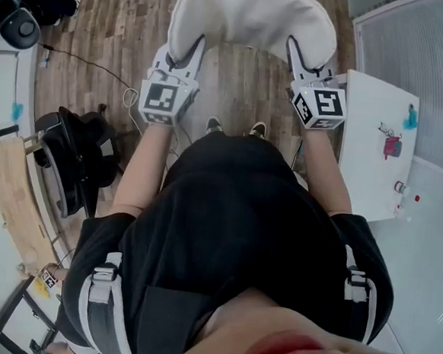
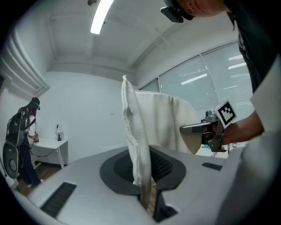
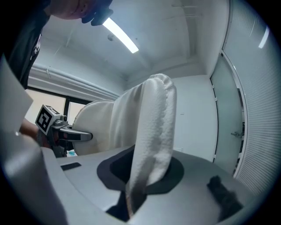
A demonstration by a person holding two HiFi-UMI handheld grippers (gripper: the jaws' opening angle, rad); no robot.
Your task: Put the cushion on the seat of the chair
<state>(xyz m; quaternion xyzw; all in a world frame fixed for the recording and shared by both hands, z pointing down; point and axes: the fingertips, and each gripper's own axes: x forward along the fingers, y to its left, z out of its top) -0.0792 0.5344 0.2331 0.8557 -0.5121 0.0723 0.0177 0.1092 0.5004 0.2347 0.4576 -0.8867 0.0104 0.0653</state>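
A white fluffy cushion (image 1: 249, 14) hangs upright in front of me over the wooden floor, held by its two lower corners. My left gripper (image 1: 183, 59) is shut on its left edge, and the left gripper view shows the fabric (image 2: 134, 132) pinched between the jaws of the left gripper (image 2: 147, 193). My right gripper (image 1: 301, 60) is shut on the right edge. In the right gripper view the thick rolled edge (image 3: 153, 127) runs down into the jaws of the right gripper (image 3: 134, 193). Each gripper view shows the other gripper across the cushion. A black chair (image 1: 78, 161) stands at my left.
A white table (image 1: 376, 146) with a few small items stands at my right. A wooden board (image 1: 13, 202) leans at the far left, and a cable (image 1: 100, 67) trails over the floor. My shoes (image 1: 214, 124) show below the cushion.
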